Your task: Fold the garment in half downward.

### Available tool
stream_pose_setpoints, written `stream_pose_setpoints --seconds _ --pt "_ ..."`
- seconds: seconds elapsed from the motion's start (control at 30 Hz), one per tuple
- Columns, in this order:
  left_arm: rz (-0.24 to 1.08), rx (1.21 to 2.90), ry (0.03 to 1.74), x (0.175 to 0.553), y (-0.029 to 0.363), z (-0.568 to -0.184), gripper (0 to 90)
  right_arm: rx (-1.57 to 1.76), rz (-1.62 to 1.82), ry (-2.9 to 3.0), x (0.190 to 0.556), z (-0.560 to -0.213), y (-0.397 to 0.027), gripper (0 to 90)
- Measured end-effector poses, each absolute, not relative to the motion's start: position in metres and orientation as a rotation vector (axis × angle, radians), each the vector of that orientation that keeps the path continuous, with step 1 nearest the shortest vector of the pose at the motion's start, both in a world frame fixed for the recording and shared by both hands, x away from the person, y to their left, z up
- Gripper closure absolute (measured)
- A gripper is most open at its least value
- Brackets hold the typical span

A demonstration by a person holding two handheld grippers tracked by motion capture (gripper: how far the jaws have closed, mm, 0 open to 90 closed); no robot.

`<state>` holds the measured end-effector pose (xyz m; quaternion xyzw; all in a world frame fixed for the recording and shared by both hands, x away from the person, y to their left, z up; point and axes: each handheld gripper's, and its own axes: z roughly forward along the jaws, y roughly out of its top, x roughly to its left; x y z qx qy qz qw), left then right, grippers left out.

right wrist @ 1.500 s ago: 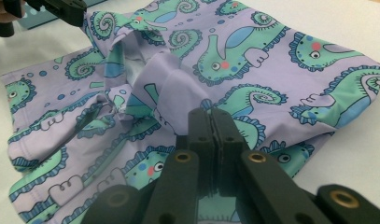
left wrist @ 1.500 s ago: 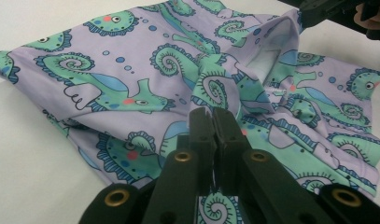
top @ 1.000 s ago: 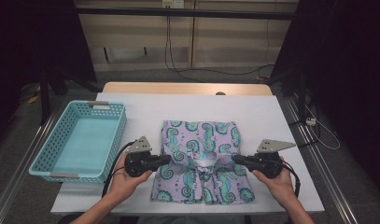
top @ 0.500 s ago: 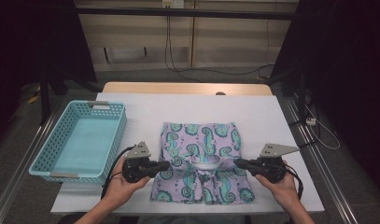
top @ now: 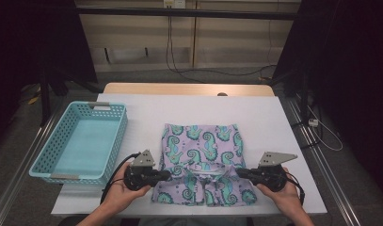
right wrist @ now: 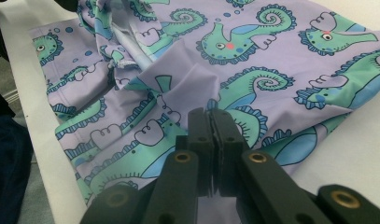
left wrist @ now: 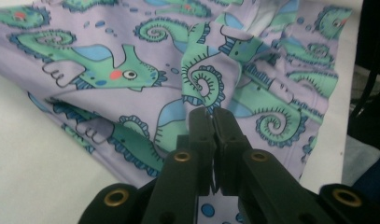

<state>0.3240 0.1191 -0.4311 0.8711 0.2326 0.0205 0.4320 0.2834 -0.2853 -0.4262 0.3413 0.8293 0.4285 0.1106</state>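
on the table (top: 283, 117), both grippers' jaws pinched tight on seahorse-print shorts (top: 203, 150)

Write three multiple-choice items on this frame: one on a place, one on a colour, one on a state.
1. Where does the turquoise perforated plastic basket stand relative to the lilac seahorse-print cloth shorts?
A. on the left gripper's side
B. on the right gripper's side
C. on top of them

2. What colour are the seahorses printed on the shorts?
A. red
B. green
C. yellow

3. How do the jaws of the left gripper and the right gripper stand?
A. both wide open
B. one open, one shut
C. both shut on the fabric

Key: 1 A, the high view shows the basket on the white table beside the left gripper; 2 B, green bodies show in both gripper views; 3 C, each pair is pressed together at the fabric's edge.
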Motion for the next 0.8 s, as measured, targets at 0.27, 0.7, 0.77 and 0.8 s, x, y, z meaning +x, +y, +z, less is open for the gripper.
stream_pose_setpoints --seconds 0.27,0.7,0.77,0.8 --pt "0.030 2.228 0.558 0.322 0.114 -0.436 87.7 0.994 1.219 2.473 0.279 -0.431 -0.283 88.2" --pt "0.012 2.292 0.519 0.320 0.111 -0.440 87.7 1.003 1.146 2.532 0.268 -0.440 -0.284 87.9" --pt "0.030 2.318 0.524 0.319 0.109 -0.441 87.7 1.007 1.128 2.539 0.265 -0.442 -0.285 87.9" --pt "0.014 2.326 0.511 0.319 0.108 -0.442 87.7 1.005 1.118 2.541 0.265 -0.443 -0.285 87.8"
